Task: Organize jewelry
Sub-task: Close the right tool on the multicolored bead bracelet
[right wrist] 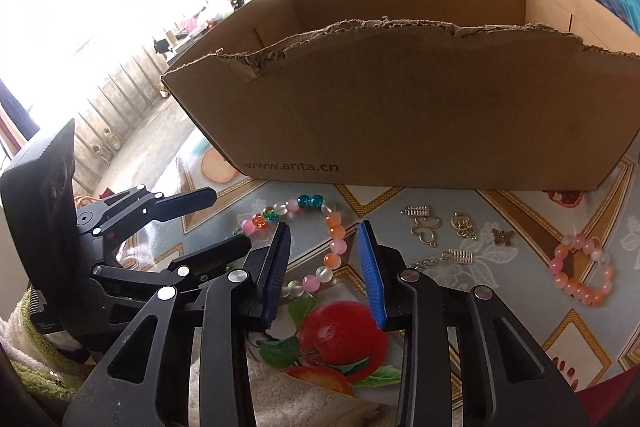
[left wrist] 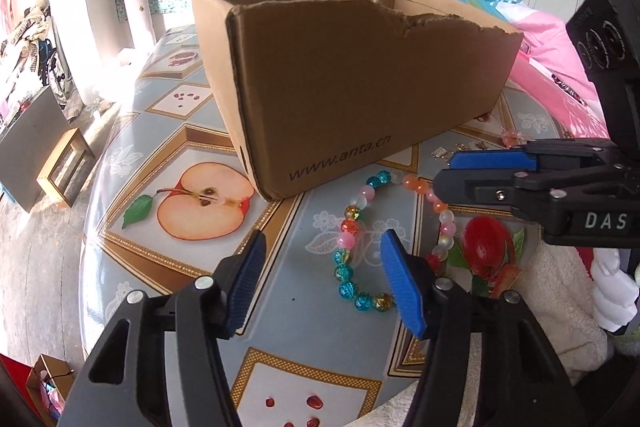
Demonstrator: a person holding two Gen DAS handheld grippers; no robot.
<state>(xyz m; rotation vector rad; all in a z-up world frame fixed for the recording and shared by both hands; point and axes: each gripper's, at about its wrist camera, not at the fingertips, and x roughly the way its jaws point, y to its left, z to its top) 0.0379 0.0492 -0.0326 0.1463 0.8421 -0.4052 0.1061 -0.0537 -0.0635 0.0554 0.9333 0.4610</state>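
Both tools hung low over the fruit-print surface (left wrist: 192, 311), in front of a torn-rimmed cardboard box (left wrist: 360, 95) marked www.anta.cn. A multicolour bead necklace (left wrist: 347, 269) lay in a loop on the surface just in front of the box, w/ blue, pink, orange and clear beads. Left tool (left wrist: 322, 281) was open, jaws spread wide, its right pad over the near side of the loop, not gripping anything. Right tool (right wrist: 326, 273) was also open, blue pads apart on either side of the loop's orange-and-pink stretch, approx. straddling it; contact w/ the beads couldn't be told. In the left wrist view the right tool came in from the right, tips over the loop's far-right beads. To the right of the necklace, near the box's front wall, lay small gold-tone charms (right wrist: 424, 229) and a butterfly charm (right wrist: 503, 236), and further right a pink-orange bead bracelet (right wrist: 582, 273), well apart from both tools.
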